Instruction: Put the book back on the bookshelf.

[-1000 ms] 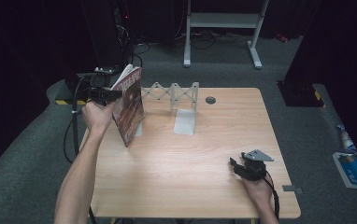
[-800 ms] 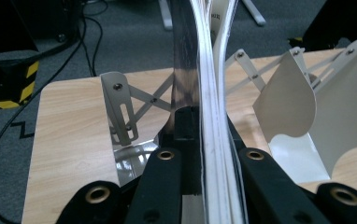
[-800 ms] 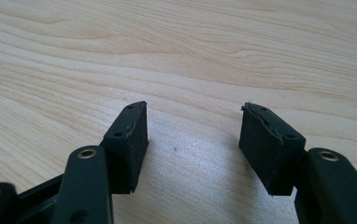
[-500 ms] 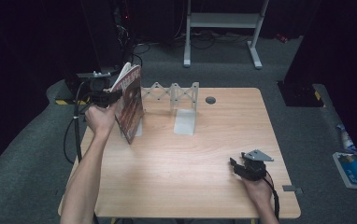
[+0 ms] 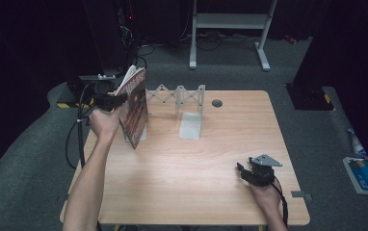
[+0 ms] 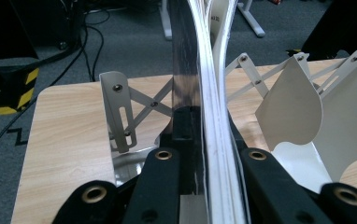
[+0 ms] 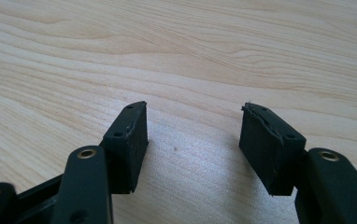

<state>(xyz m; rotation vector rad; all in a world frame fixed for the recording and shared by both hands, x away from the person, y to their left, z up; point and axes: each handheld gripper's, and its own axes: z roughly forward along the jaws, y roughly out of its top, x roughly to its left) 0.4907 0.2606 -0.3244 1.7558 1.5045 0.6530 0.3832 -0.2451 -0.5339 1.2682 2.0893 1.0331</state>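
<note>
The magazine [image 5: 135, 107] is thin and glossy, with a dark reddish cover and pale page edges that fan slightly open at its top; it stands on a lower corner near the bench's far left corner, tilted, its foot touching or just above the wood beside the leftmost plate of the white accordion rack [image 5: 179, 98], which runs along the far edge; in the left gripper view the magazine [image 6: 200, 70] runs edge-on up the middle, dark cover on one side and white pages on the other, with the rack's divider plates [image 6: 291, 105] to either side; the left gripper [image 5: 109, 101] is clamped on the magazine's outer edge, its two black jaws pressed flat against cover and pages; against the picture half a second back the magazine, the hand and the gripper look as they did, and the right side has not shifted either; the right gripper [image 5: 255, 173] lies low near the bench's near right corner, well apart from the magazine, its jaws standing apart over bare wood [image 7: 181, 60] with nothing between them; the cover's lettering is too small to read, the magazine's top is cut off by the left gripper view's frame, and whether its lower corner truly rests on the bench [image 5: 191, 178] cannot be told.
</note>
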